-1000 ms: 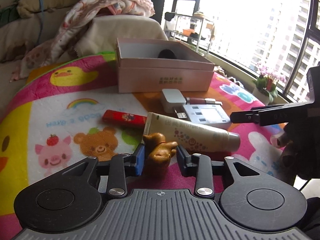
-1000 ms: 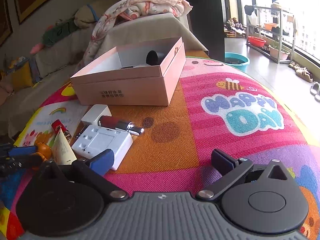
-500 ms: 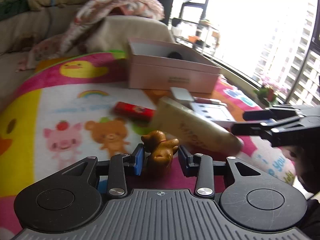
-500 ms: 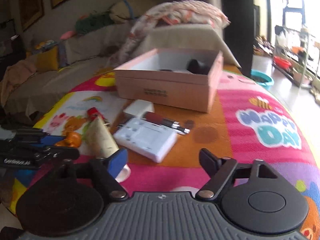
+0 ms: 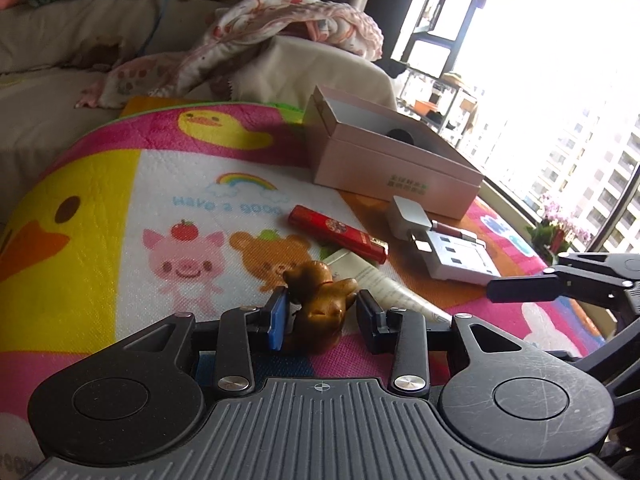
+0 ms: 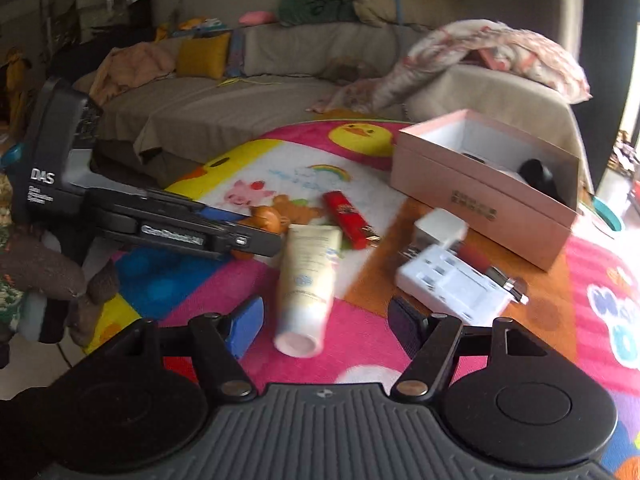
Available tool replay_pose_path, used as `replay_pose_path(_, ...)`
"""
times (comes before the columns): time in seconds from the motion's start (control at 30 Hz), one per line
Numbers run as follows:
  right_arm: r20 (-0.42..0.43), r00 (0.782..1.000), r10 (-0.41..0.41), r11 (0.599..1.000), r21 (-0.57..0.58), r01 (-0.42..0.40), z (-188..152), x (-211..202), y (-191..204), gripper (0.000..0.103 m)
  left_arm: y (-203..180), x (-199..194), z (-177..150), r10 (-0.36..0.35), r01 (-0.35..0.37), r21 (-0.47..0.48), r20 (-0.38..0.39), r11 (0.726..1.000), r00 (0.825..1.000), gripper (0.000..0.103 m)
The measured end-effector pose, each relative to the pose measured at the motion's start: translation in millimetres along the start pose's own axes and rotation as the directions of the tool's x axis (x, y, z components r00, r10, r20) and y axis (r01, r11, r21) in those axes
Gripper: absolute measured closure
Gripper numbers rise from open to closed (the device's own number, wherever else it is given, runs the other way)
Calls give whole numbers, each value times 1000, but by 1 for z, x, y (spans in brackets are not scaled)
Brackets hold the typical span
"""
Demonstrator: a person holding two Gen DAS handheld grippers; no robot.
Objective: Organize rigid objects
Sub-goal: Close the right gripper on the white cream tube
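Cartoon play mat (image 5: pixel 100 184): left gripper (image 5: pixel 322 314) clamps brown bear figurine (image 5: pixel 320 300), next into pink box (image 5: pixel 394 168); right gripper (image 6: pixel 322 320), jaws apart, brackets cream tube (image 6: pixel 306 280).

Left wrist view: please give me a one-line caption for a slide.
Left gripper holds a brown toy bear over a cartoon mat, with a pink box behind.

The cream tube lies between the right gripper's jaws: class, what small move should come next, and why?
Probably close the right gripper on the cream tube. Its cap end lies between the jaws, which have just been narrowing without yet touching it, and the pink box stands open to receive it.
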State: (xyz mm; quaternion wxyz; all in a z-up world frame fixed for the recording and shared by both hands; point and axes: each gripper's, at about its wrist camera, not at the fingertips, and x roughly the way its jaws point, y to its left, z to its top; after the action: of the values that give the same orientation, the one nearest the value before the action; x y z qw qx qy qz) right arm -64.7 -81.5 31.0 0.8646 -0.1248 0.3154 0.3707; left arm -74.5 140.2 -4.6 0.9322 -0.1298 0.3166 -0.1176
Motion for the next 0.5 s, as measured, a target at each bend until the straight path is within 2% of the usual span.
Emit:
replay_pose_path(0.17,-26,999,-32,999,-29,32,12,31,11,36,4,-4,-2,-12,12,-30,3,999,1000,62)
replay_pose_path(0.23,-74,996,-50,998,-45,47,16,48,13,55,3,-6,-3,-8,8,-21,1,1000,1000,62)
replay_pose_path(0.27,-78,996,-49,998,-46,46,16,50,13,58,2,-7,-4,-7,7,-16,1,1000,1000,62)
replay_pose_path(0.3,-71,996,-47,998,-54,43,16,48,15,64,1,-7,-4,-3,3,-6,-1,1000,1000,62)
replay_pose_path(0.4,-65,996,-66,993,-102,59,11,38,19,66,-8,-7,-5,17,-17,51,-8,999,1000,62)
replay_pose_path(0.5,-68,996,-59,995,-89,52,5,21,12,67,-22,-9,-10,25,-23,135,-19,991,999,62)
